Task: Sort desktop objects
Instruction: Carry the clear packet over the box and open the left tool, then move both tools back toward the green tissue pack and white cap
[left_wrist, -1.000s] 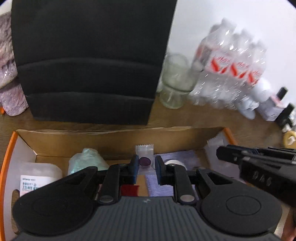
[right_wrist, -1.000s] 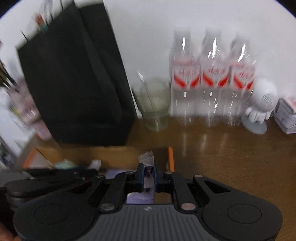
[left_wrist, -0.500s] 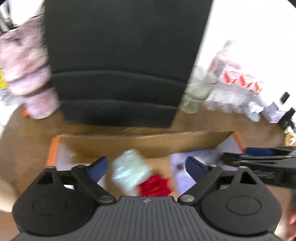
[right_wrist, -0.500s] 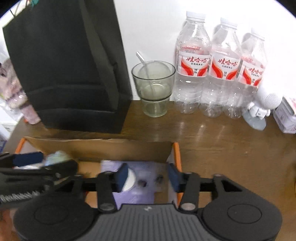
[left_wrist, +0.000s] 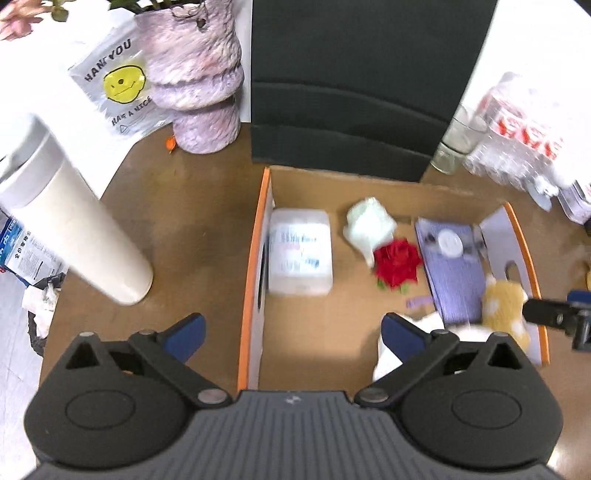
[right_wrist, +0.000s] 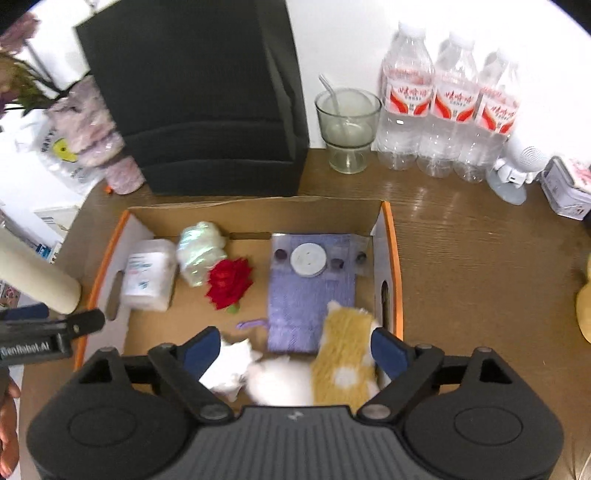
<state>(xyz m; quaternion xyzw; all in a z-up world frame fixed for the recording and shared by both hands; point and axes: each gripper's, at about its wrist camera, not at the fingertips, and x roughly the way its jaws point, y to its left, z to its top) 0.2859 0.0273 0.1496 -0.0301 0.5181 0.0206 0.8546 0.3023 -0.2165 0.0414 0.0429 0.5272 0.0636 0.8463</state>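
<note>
Both grippers hang above the cardboard box (right_wrist: 386, 236), the left gripper (left_wrist: 291, 332) and right gripper (right_wrist: 291, 349) with jaws opening and nothing between them. Inside lie a red rose (right_wrist: 229, 282), a purple cloth (right_wrist: 310, 299), a plush toy (right_wrist: 345, 354). It looks like a drop-off just finishing; next comes reaching for another loose desk item

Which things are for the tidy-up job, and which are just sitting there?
For the job: cardboard box, red flower, purple cloth, yellow plush toy, wipes pack.

Just sitting there: water bottles, glass cup, black bag, white tumbler.
</note>
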